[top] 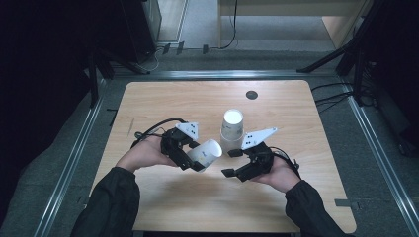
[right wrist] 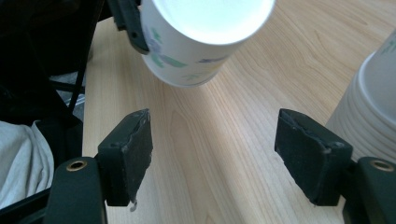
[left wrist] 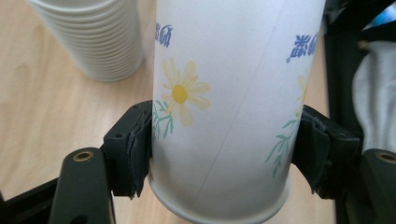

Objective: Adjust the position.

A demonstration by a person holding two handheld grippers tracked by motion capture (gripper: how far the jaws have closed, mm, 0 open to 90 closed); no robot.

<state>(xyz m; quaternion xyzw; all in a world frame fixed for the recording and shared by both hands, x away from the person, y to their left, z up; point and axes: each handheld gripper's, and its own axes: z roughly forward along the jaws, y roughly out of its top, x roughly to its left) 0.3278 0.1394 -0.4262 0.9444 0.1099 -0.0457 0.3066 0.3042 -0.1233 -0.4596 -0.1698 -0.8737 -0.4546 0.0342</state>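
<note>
Cups, tongs and a table

One cup (top: pixel 205 154) by itself, one stack of cups (top: pixel 231 129), two tongs (top: pixel 190 159) (top: pixel 231 163), two hands (top: pixel 143 155) (top: pixel 276 175), one table (top: pixel 197 101).

The person wears dark long sleeves gathered at the cuffs. Both the left gripper (top: pixel 195 159) and the right gripper (top: pixel 231 163) are black, each topped by a grey three-cornered plate with small black dots and trailing a black cable. The jaws are blocky and black, faced with rough dark pads frayed at the edges, and each arm below carries a brass-coloured eyelet.
</note>
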